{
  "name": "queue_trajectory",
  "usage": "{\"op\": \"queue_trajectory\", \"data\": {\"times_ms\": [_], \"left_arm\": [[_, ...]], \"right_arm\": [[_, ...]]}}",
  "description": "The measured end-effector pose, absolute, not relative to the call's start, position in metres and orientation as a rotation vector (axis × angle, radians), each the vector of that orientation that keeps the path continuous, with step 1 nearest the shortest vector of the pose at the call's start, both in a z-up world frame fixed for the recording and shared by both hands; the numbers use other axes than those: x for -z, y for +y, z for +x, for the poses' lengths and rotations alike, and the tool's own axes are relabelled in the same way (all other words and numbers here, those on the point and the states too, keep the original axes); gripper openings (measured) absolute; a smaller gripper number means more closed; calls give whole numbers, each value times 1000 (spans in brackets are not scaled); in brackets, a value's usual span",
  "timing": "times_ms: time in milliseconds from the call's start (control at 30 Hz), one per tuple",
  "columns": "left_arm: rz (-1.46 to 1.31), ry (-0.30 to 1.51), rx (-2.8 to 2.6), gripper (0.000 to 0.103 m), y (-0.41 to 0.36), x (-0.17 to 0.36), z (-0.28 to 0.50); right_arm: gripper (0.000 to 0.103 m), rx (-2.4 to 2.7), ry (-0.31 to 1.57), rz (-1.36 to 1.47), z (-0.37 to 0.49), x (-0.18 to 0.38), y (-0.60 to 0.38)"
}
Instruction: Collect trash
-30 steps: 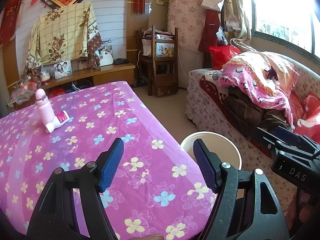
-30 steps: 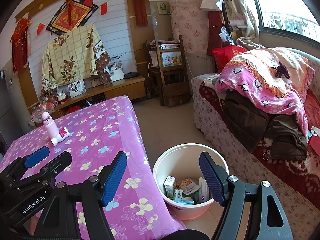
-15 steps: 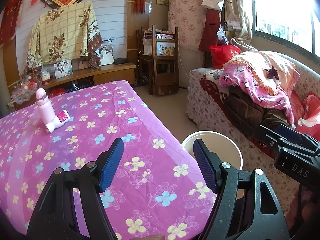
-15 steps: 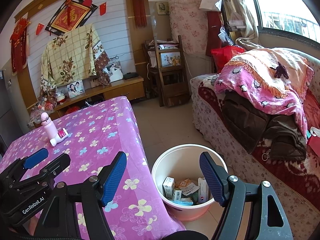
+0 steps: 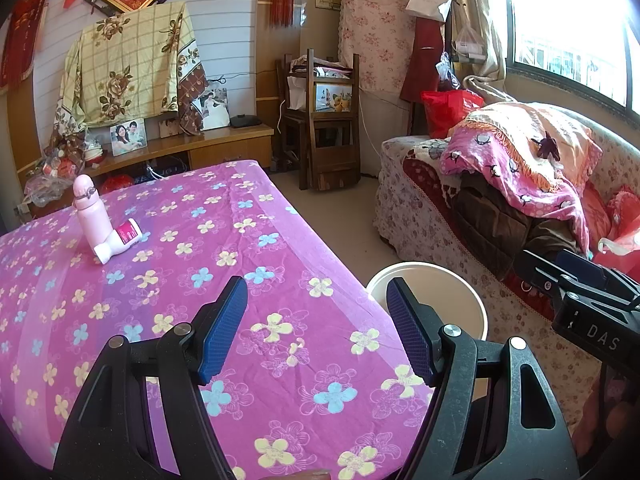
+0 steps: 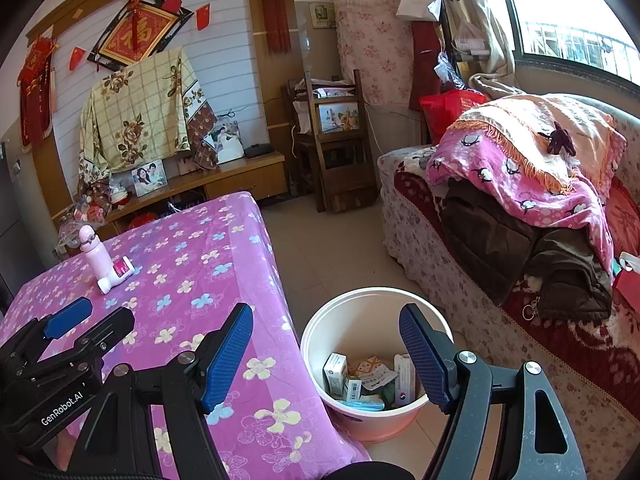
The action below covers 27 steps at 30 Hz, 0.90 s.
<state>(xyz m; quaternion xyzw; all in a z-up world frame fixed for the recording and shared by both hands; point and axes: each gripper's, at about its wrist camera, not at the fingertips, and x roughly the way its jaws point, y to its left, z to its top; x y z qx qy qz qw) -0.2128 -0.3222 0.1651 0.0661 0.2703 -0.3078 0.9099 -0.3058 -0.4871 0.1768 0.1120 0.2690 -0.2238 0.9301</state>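
Two views, taken in turn. From the left wrist, the left gripper [image 5: 316, 328] hangs over the near part of the purple flowered tablecloth [image 5: 168, 280] with its blue pads apart and nothing between them; the only things on the cloth are a pink bottle [image 5: 90, 216] standing upright at about ten o'clock, well apart from the tongs, and a small white-and-pink tube [image 5: 120, 242] lying against its base, long axis running from eight o'clock up to two o'clock; the white bucket [image 5: 476, 300] peeks out at three o'clock beyond the table edge; the right gripper [image 5: 580, 300] shows at the right margin. From the right wrist, the right gripper [image 6: 326, 350] is likewise spread and empty, hovering above the bucket [image 6: 320, 332], which holds small boxes and wrappers [image 6: 368, 376]; the tube [image 6: 118, 276] lies at ten o'clock, beyond the left gripper [image 6: 68, 320]; so the left hand seems the nearer one for that piece, if it counts as trash.
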Motion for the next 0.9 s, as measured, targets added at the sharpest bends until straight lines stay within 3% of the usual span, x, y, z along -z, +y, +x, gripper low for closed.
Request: {"op": "queue_trajectory", "data": {"times_ms": [900], "left_arm": [[136, 560, 637, 71, -322, -166, -212]], "right_arm": [[74, 462, 564, 235, -308, -168, -491]]}}
